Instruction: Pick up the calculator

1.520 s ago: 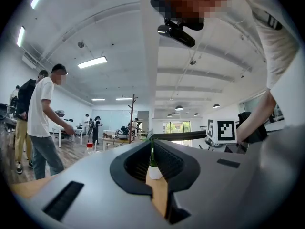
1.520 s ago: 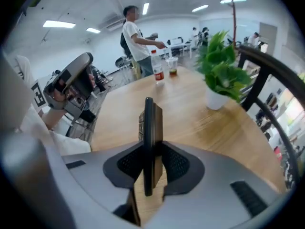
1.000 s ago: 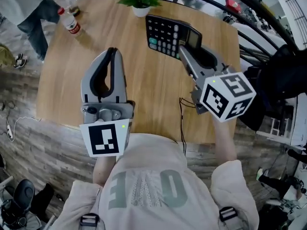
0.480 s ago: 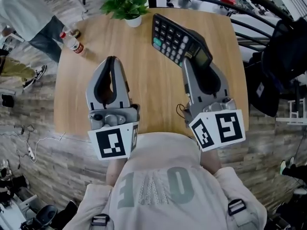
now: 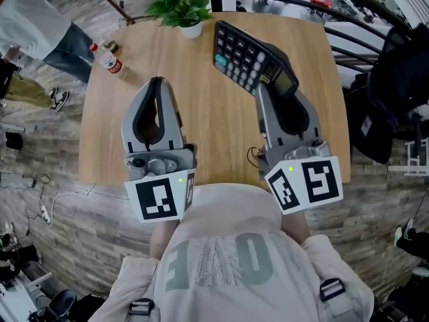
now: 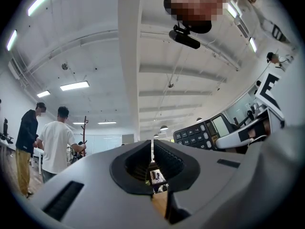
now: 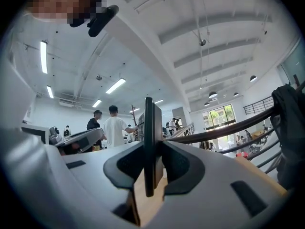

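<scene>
While the left gripper (image 5: pixel 157 82) is hanging over the wooden table (image 5: pixel 214 133) at the left with its jaws pressed together and nothing in them, the right gripper (image 5: pixel 265 89) is squeezing one end of the black calculator (image 5: pixel 249 51), holding it up off the table, right of the middle, near the top.

two grippers: left gripper (image 5: pixel 156 82), right gripper (image 5: pixel 263 86); one calculator (image 5: pixel 249 58); one potted plant (image 5: pixel 181 9); one bottle (image 5: pixel 107 58); one wooden table (image 5: pixel 208 136); two bystanders (image 6: pixel 55 144).
</scene>
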`<state>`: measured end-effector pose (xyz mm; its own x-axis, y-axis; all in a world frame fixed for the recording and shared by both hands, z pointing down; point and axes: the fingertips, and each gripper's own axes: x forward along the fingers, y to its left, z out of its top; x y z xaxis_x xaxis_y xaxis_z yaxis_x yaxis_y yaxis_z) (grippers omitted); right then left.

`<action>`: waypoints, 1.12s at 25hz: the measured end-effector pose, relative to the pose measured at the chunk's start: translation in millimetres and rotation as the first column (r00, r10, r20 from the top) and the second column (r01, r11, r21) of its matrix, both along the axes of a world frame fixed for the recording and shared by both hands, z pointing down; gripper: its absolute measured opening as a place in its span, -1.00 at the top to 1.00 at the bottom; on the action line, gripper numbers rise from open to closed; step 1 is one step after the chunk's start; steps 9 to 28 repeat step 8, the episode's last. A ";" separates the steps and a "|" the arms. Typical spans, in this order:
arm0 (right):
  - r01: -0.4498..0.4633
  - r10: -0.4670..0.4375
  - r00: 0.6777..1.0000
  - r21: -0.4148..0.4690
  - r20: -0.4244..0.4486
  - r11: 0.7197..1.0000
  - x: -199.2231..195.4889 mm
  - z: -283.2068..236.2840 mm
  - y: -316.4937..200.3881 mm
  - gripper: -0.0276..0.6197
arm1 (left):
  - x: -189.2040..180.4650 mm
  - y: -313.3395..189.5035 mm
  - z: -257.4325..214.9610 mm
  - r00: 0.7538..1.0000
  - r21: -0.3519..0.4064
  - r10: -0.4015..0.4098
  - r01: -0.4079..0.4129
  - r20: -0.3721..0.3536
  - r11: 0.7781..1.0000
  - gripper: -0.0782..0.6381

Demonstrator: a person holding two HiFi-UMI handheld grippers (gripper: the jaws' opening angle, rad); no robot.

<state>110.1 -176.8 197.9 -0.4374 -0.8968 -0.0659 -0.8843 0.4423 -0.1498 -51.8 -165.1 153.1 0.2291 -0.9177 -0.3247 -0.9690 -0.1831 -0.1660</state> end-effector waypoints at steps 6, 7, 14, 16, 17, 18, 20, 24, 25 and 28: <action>0.000 0.000 1.000 0.006 -0.011 1.000 -2.7 -3.9 -1.1 0.59 | -6.8 -2.0 -0.4 1.000 0.001 -0.008 0.008 -0.008 1.000 0.72; 0.001 -0.001 1.000 0.007 -0.009 1.000 -3.2 -4.4 -1.6 0.59 | -8.3 -2.4 -0.1 1.000 0.001 -0.010 0.010 -0.010 1.000 0.72; 0.002 -0.002 1.000 0.007 -0.007 1.000 -3.7 -4.8 -2.0 0.59 | -9.8 -2.8 0.2 1.000 0.001 -0.011 0.012 -0.011 1.000 0.72; 0.002 -0.002 1.000 0.007 -0.007 1.000 -3.7 -4.8 -2.0 0.59 | -9.8 -2.8 0.2 1.000 0.001 -0.011 0.012 -0.011 1.000 0.72; 0.002 -0.002 1.000 0.007 -0.007 1.000 -3.7 -4.8 -2.0 0.59 | -9.8 -2.8 0.2 1.000 0.001 -0.011 0.012 -0.011 1.000 0.72; 0.002 -0.002 1.000 0.007 -0.007 1.000 -3.7 -4.8 -2.0 0.59 | -9.8 -2.8 0.2 1.000 0.001 -0.011 0.012 -0.011 1.000 0.72; 0.002 -0.002 1.000 0.007 -0.007 1.000 -3.7 -4.8 -2.0 0.59 | -9.8 -2.8 0.2 1.000 0.001 -0.011 0.012 -0.011 1.000 0.72; 0.002 -0.002 1.000 0.007 -0.007 1.000 -3.7 -4.8 -2.0 0.59 | -9.8 -2.8 0.2 1.000 0.001 -0.011 0.012 -0.011 1.000 0.72; 0.002 -0.002 1.000 0.007 -0.007 1.000 -3.7 -4.8 -2.0 0.59 | -9.8 -2.8 0.2 1.000 0.001 -0.011 0.012 -0.011 1.000 0.72; 0.002 -0.002 1.000 0.007 -0.007 1.000 -3.7 -4.8 -2.0 0.59 | -9.8 -2.8 0.2 1.000 0.001 -0.011 0.012 -0.011 1.000 0.72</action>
